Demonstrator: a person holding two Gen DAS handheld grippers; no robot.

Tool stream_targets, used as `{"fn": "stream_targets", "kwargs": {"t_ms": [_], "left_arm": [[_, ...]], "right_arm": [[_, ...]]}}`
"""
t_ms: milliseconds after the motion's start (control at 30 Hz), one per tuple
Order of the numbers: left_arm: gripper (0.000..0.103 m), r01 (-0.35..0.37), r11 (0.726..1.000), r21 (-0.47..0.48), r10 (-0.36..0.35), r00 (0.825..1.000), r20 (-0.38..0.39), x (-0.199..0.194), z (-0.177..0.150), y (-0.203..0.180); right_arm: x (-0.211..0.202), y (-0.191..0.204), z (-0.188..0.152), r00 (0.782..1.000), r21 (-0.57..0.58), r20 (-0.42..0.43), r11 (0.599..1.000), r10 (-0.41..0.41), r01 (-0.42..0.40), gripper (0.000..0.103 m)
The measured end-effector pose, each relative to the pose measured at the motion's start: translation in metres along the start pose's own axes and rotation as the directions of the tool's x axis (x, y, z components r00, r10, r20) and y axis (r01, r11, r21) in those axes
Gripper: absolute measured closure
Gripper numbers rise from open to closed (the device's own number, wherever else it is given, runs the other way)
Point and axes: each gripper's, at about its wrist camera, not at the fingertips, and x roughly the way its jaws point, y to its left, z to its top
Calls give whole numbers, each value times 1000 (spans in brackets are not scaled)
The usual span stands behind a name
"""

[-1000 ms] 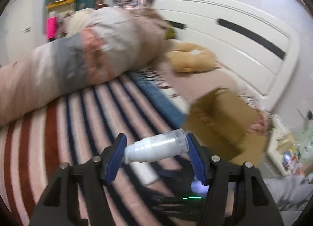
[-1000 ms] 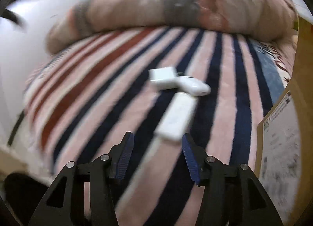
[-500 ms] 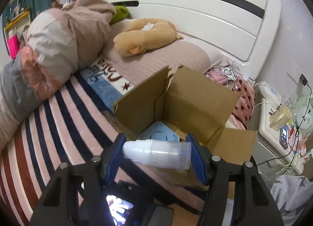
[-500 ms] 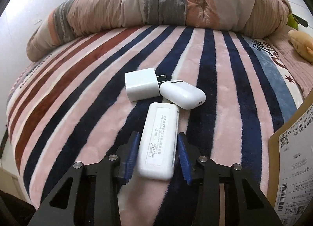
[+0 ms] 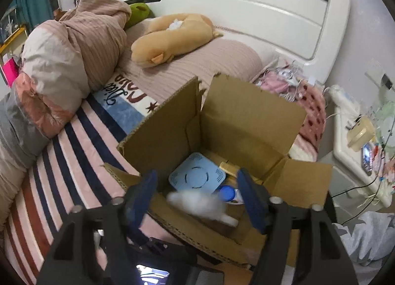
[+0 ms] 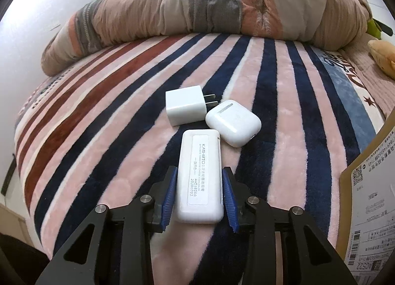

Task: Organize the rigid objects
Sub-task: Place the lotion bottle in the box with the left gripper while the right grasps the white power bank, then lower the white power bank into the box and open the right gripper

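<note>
Brown cardboard fills the middle of the left wrist view: the open cardboard box [image 5: 246, 122] stands on the bed, its flaps up at the far side and out to the right. The left gripper [image 5: 197, 196] is released, its blue pads wide apart above the near rim of the box. Between them a blurred white bottle [image 5: 197, 202] is free of both pads, over the box opening. Inside lie a light blue square piece [image 5: 196, 177] and a blue cap [image 5: 227, 192].

In the right wrist view, the right gripper [image 6: 199, 197] is clenched on the white flat case [image 6: 200, 176], at lower centre. Just above it lie a white charger plug [image 6: 185, 108] and a white earbud case [image 6: 233, 122], touching each other. The striped blanket [image 6: 98, 136] has open room to the left; the box wall closes the right edge. A rolled quilt [image 6: 209, 6] lies along the top.
</note>
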Motion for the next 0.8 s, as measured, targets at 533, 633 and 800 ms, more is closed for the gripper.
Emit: {"fn": "stream_targets", "kwargs": {"t_ms": [533, 633, 800], "left_arm": [[8, -263, 907, -328, 323, 936, 143, -102, -108, 148], [8, -256, 887, -383, 319, 941, 111, -85, -138, 182], [8, -190, 900, -392, 230, 972, 57, -24, -171, 211]], "right_arm": [[-109, 29, -14, 990, -157, 58, 980, 129, -118, 72], [-155, 28, -11, 983, -175, 94, 975, 157, -139, 72], [-238, -5, 1, 972, -122, 213, 990, 95, -70, 72]]}}
